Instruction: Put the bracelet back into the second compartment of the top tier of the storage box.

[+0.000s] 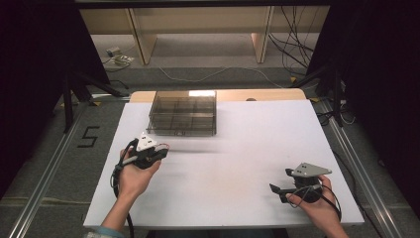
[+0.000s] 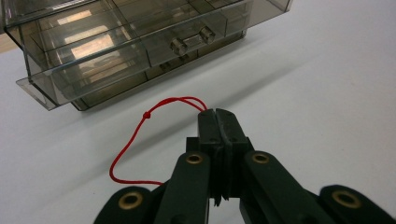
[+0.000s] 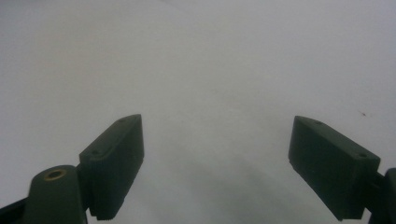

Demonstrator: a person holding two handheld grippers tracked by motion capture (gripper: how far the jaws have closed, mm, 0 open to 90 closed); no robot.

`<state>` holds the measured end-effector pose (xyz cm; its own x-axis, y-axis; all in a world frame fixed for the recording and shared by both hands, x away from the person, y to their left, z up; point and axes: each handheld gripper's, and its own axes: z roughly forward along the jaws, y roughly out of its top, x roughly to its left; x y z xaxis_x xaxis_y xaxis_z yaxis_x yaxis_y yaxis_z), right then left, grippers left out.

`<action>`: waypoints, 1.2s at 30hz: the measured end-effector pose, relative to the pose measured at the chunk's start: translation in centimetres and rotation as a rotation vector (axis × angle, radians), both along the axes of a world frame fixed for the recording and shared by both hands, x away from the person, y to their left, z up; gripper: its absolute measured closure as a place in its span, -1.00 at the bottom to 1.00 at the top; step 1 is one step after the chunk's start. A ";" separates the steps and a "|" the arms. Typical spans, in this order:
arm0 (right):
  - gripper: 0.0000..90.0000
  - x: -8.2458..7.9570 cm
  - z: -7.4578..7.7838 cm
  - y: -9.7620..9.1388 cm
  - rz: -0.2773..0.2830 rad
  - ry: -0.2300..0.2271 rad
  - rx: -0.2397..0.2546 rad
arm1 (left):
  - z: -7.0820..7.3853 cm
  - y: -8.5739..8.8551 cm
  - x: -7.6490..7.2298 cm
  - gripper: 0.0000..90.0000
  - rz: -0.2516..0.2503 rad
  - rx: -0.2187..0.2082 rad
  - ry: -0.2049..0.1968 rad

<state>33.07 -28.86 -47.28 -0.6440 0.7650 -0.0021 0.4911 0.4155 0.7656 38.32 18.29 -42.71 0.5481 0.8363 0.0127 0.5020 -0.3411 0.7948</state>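
Spreading across most of the high view, the white table (image 1: 237, 163) carries a smoky clear drawer box (image 1: 183, 119) near its far edge, left of centre. Just in front of that box, the left gripper (image 1: 159, 153) is held above the tabletop with its jaws pressed tight together, pinching a thin red string (image 2: 140, 135); the string loops out from the jaw tips, shows a small knot and curves back under the gripper, close to the box's lower drawer. Well apart, near the table's right front corner, the right gripper (image 1: 275, 190) rests low, its jaws spread wide with nothing between them.
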 end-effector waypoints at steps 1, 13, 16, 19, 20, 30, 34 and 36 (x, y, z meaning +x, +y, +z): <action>-0.58 0.0 0.0 0.0 0.001 -0.001 0.002 | 0.0 0.0 0.0 1.00 -0.002 0.002 0.000; -0.58 0.0 0.0 0.0 0.002 0.000 0.002 | 0.6 -0.5 0.4 1.00 -0.007 0.002 -0.009; -0.58 0.0 0.0 0.0 0.001 -0.001 0.004 | 0.8 -0.6 0.6 1.00 -0.008 0.003 -0.011; -0.58 0.0 0.0 0.0 0.001 -0.001 0.005 | 1.0 -0.7 0.6 1.00 -0.009 0.002 -0.015; -0.58 0.0 0.0 0.0 0.002 0.000 0.004 | 1.0 -0.7 0.7 1.00 -0.010 0.006 -0.015; -0.58 0.1 0.0 0.0 0.003 0.000 0.003 | 1.6 -1.1 1.1 1.00 -0.013 0.006 -0.025; -0.58 0.1 0.0 0.0 0.001 -0.002 0.005 | 1.7 -1.2 1.4 1.00 -0.018 0.010 -0.023; -0.58 0.1 0.0 0.0 0.001 -0.003 0.006 | 1.8 -1.3 1.5 1.00 -0.018 0.010 -0.022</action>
<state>33.15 -28.91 -47.29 -0.6450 0.7642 0.0005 0.4883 0.4117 0.7694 39.80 16.98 -40.94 0.5622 0.8263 0.0335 0.4785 -0.3580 0.8018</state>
